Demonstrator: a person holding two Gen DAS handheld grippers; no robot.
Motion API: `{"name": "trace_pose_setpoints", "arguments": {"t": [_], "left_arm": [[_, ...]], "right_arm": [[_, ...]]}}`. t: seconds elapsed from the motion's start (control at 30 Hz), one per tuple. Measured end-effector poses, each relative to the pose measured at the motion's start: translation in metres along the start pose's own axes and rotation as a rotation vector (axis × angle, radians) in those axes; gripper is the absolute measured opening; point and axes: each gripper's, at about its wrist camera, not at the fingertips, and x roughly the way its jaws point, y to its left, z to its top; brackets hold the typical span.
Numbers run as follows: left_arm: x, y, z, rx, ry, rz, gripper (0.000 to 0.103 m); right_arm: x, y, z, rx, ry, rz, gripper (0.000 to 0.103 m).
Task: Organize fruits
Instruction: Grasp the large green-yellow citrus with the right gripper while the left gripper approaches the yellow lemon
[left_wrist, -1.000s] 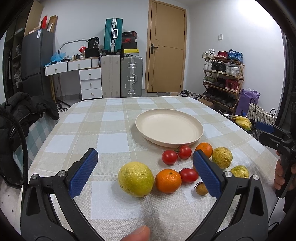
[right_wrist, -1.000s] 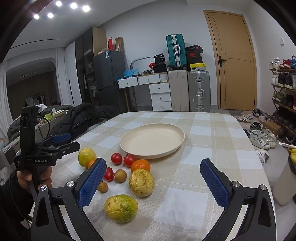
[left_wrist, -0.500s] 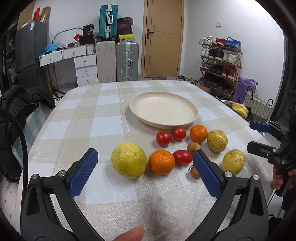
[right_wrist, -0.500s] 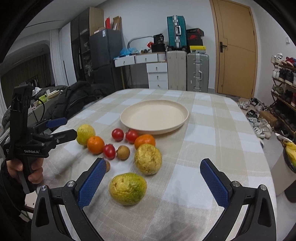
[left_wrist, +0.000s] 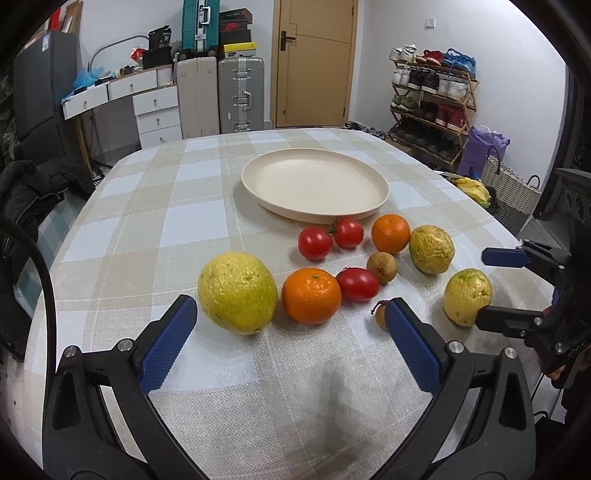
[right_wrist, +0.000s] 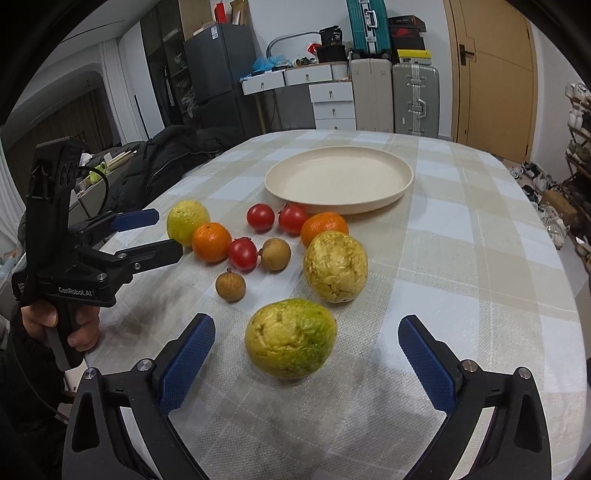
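Already both pairs of jaws gape wide, gripping nothing; the right gripper (right_wrist: 306, 358) has just been narrowing, a wrinkled green-yellow fruit (right_wrist: 291, 339) lying just ahead between its tips. Closing off-centre could roll it toward the table (right_wrist: 480, 258) edge.

The left gripper (left_wrist: 291, 332) faces a yellow fruit (left_wrist: 237, 291) and an orange (left_wrist: 311, 295).

left gripper (left_wrist: 290, 326) open — yellow-green fruit (left_wrist: 237, 292) just beyond its fingers

My room is evenly bright under soft overhead light. Faint shadows pool on my tablecloth (left_wrist: 332, 387) at six o'clock. Both views stay sharp centrally, bending hard toward black vignetted corners; the white wall (left_wrist: 517, 74) glares mildly at two o'clock.
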Motion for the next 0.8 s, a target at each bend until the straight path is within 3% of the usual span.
{"name": "trace_pose_setpoints", "arguments": {"t": [0.1,0.23,0.4,0.67,0.77,0.8], "left_arm": [[0.001,-0.002,0.000,0.010,0.002,0.002,0.102],[0.001,-0.005,-0.001,0.017,0.011,-0.007,0.102],[0.001,-0.007,-0.001,0.022,0.016,-0.041,0.102],[0.002,-0.007,-0.002,0.007,0.039,-0.073,0.095],[-0.001,-0.007,-0.002,0.012,0.027,-0.082,0.084],[-0.003,-0.008,-0.002,0.017,0.019,-0.085,0.075]], "right_arm": [[0.005,-0.001,-0.001,0.012,0.023,0.022,0.082],[0.008,-0.002,-0.003,0.017,0.040,0.047,0.075],[0.011,0.000,-0.005,0.008,0.057,0.062,0.058],[0.006,0.004,-0.004,-0.004,0.029,0.045,0.053],[0.000,0.002,-0.002,0.003,0.003,0.046,0.053],[-0.001,0.001,-0.002,0.008,-0.003,0.046,0.053]]}}
